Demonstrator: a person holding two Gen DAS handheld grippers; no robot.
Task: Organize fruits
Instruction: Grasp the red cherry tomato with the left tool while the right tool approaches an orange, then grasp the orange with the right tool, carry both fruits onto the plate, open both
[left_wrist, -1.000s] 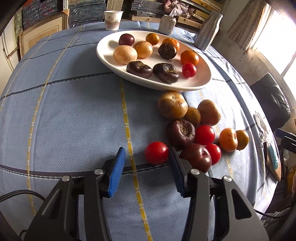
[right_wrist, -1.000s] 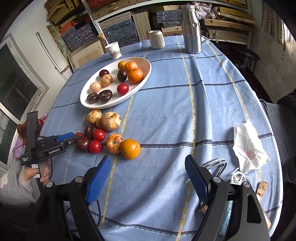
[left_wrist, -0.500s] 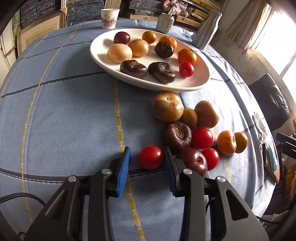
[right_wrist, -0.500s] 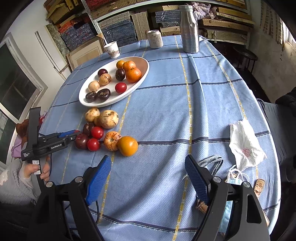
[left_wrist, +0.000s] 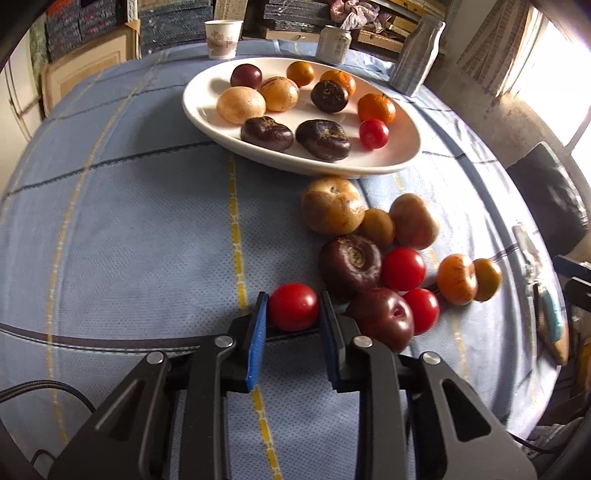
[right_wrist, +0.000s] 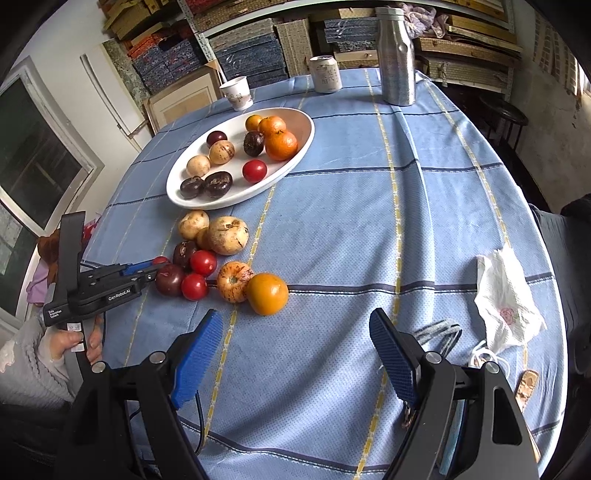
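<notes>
The left gripper has just been closing in and is now pinching the red tomato on the tablecloth, near the loose fruit pile below the white platter, while the right gripper is hanging wide open, holding nothing.

red tomato | round, glossy | on cloth | beside loose fruit pile

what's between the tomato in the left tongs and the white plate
Nothing visible: bare tablecloth runs from the red tomato in the left tongs to the white plate. The loose fruit pile sits off to the right.
</notes>
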